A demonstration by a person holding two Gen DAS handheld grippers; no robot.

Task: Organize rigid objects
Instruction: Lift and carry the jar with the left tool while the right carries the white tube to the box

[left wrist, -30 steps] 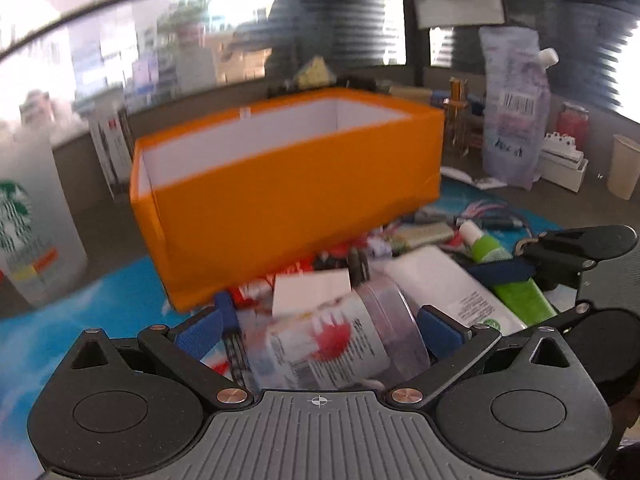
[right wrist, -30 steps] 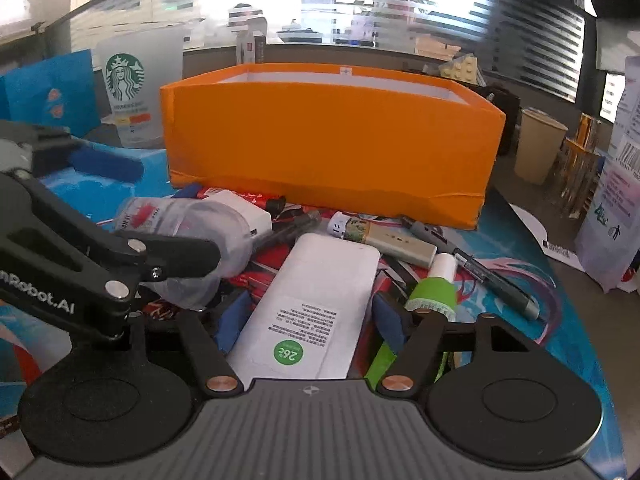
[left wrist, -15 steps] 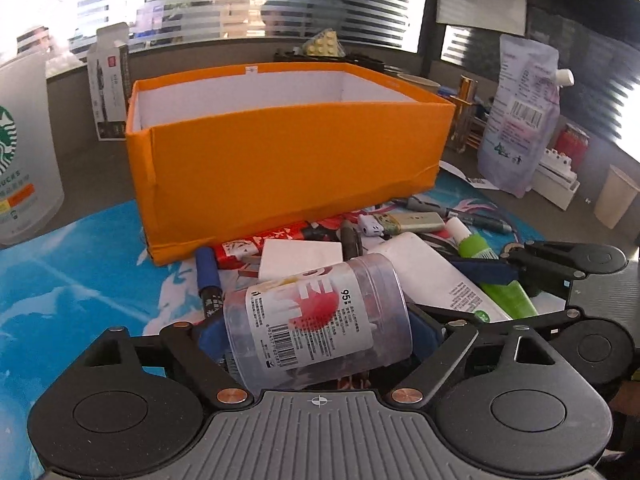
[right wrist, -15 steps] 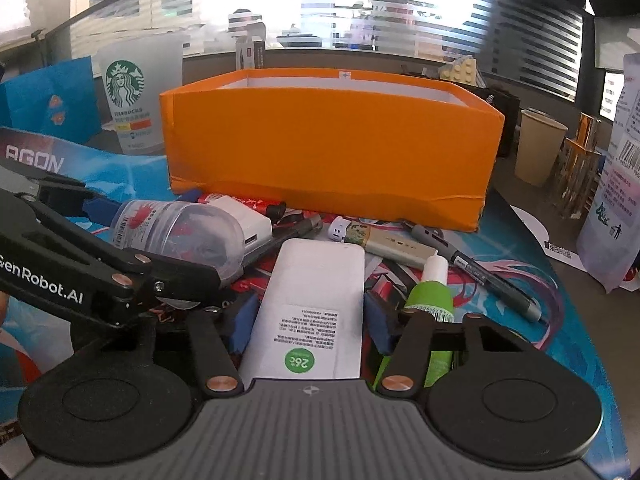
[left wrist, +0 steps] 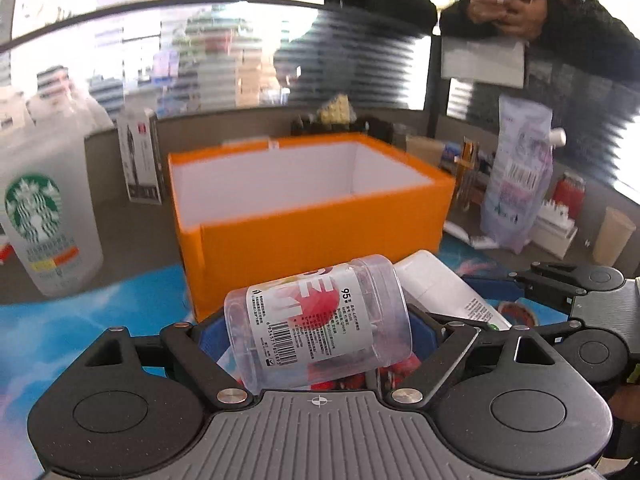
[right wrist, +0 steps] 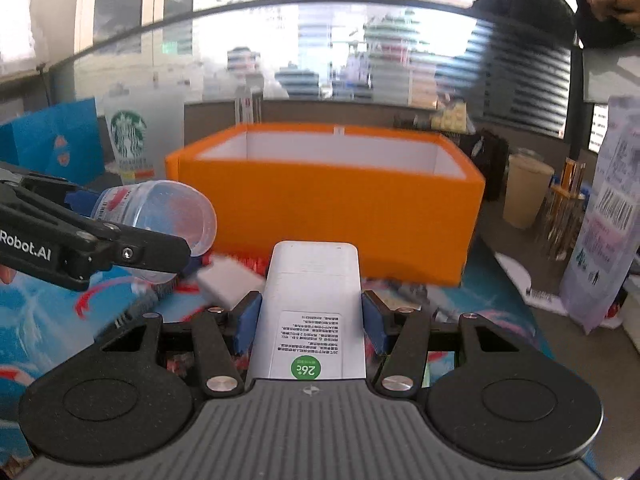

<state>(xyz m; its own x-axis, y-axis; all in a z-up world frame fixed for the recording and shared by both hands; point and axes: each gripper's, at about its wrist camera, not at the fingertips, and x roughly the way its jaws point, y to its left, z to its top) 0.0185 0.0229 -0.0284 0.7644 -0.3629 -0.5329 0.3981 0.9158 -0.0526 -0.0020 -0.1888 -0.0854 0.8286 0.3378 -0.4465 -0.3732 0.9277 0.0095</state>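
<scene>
A clear plastic jar [left wrist: 316, 320] with a red label lies sideways between the blue pads of my left gripper [left wrist: 320, 332], which is shut on it and holds it above the blue mat. The right gripper [right wrist: 311, 316] is shut on a white remote [right wrist: 314, 280] with a green round sticker, also held off the mat. An open orange box [left wrist: 312, 236] with a white inside stands straight ahead of both. In the right wrist view the left gripper [right wrist: 136, 226] and its jar [right wrist: 172, 208] are at the left, in front of the box [right wrist: 328, 208]. The left wrist view shows the remote [left wrist: 436, 284] just right of the jar.
A Starbucks cup [left wrist: 44, 224] stands left of the box. A spouted pouch [left wrist: 516, 192], a paper cup [left wrist: 612, 236] and small bottles stand to its right. Loose items, among them a white block [right wrist: 228, 280], lie on the mat below. People stand behind the glass partition.
Both grippers closed on their objects and rose. The jar and the remote left the cluttered mat, and the box's white inside has come into view.
</scene>
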